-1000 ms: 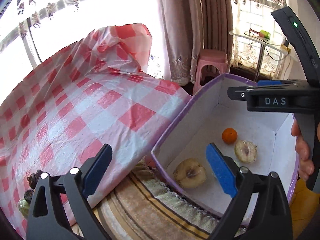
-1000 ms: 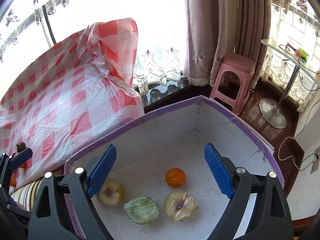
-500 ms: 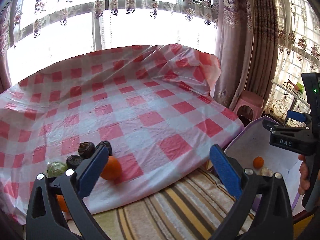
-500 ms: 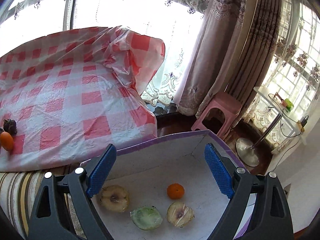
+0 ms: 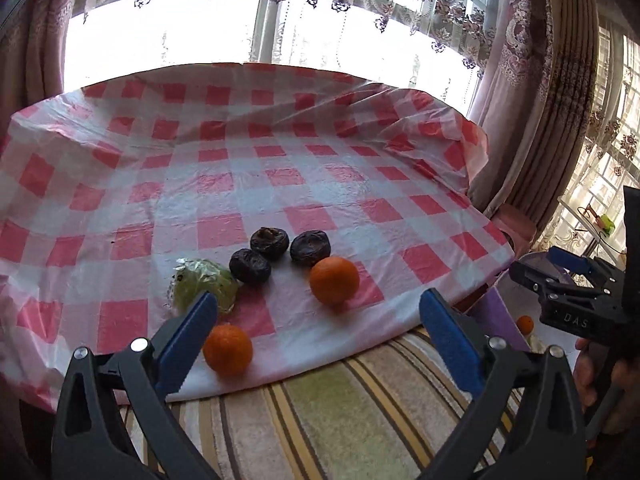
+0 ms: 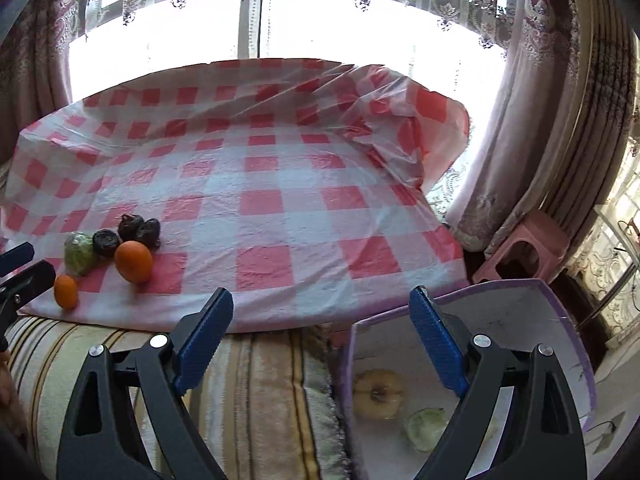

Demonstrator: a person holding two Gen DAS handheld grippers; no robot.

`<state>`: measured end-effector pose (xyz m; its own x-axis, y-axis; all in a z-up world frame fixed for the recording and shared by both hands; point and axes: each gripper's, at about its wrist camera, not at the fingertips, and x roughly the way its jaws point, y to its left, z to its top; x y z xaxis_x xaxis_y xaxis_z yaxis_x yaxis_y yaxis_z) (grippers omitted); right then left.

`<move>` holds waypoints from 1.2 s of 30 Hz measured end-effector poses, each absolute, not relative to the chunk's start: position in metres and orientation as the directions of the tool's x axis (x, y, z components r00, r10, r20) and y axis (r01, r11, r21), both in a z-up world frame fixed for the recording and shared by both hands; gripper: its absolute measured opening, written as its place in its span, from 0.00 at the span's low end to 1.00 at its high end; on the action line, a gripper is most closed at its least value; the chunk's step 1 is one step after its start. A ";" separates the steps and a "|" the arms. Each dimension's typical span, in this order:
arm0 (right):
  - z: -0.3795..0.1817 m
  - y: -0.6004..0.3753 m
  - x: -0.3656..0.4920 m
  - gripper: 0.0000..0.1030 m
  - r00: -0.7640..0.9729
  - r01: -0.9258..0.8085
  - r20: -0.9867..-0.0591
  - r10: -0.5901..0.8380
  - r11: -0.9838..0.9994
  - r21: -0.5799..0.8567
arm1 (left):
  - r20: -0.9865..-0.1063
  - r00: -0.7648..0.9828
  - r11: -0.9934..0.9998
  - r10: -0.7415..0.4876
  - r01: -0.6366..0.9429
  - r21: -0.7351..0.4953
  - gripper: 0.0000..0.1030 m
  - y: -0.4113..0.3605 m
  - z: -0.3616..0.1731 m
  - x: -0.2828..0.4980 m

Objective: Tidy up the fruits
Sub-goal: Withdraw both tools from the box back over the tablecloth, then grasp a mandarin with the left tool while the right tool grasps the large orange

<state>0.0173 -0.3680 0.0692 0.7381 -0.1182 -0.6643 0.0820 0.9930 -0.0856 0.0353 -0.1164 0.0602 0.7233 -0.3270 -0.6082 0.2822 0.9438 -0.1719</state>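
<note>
1. Left gripper (image 5: pixel 320 344) is hanging with blue-padded jaws wide apart, gripping nothing, just in front of the red-and-white checked plastic cloth (image 5: pixel 280 184).
2. Right gripper (image 6: pixel 322 344) is likewise gaping empty, beside the white purple-rimmed box (image 6: pixel 552 304), which is holding a pale halved fruit (image 6: pixel 378 394).
3. Farther, on the cloth's near edge: small round orange (image 5: pixel 228 349), bigger orange (image 5: pixel 334 280), wrapped green fruit (image 5: pixel 202 286), three dark wrinkled fruits (image 5: pixel 250 266).

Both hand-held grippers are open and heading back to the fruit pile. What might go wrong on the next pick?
The small orange sits near the checked cloth's front edge and might roll off if nudged. The three dark fruits and the wrapped green fruit crowd the big orange, so wide jaws could bump neighbours.
</note>
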 end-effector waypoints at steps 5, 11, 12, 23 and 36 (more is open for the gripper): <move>0.058 -0.339 0.024 0.84 0.716 0.004 -0.698 -0.037 0.999 -0.049 | -0.636 0.705 0.950 -0.312 0.221 -0.222 0.98 -0.088 0.052 0.043; 0.049 -0.319 0.033 0.84 0.688 -0.049 -0.724 0.048 0.999 0.019 | -0.665 0.679 0.948 -0.311 0.177 -0.263 0.86 -0.068 0.039 0.052; 0.046 -0.316 0.036 0.84 0.683 -0.055 -0.728 0.052 0.998 0.019 | -0.671 0.672 0.947 -0.314 0.177 -0.267 0.83 -0.067 0.036 0.053; 0.031 -0.282 0.061 0.84 0.658 -0.120 -0.743 0.118 0.991 0.052 | -0.727 0.609 0.948 -0.318 0.188 -0.257 0.57 -0.076 0.010 0.065; 0.024 -0.256 0.085 0.84 0.644 -0.167 -0.753 0.135 0.985 0.035 | -0.763 0.599 0.970 -0.244 0.155 -0.189 0.45 -0.082 0.000 0.070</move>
<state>0.0847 -0.2565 0.0238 0.6441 0.1353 -0.7529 -0.1665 0.9854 0.0346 0.0696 -0.0823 -0.0001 0.5987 -0.2443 -0.7628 0.1547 0.9697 -0.1891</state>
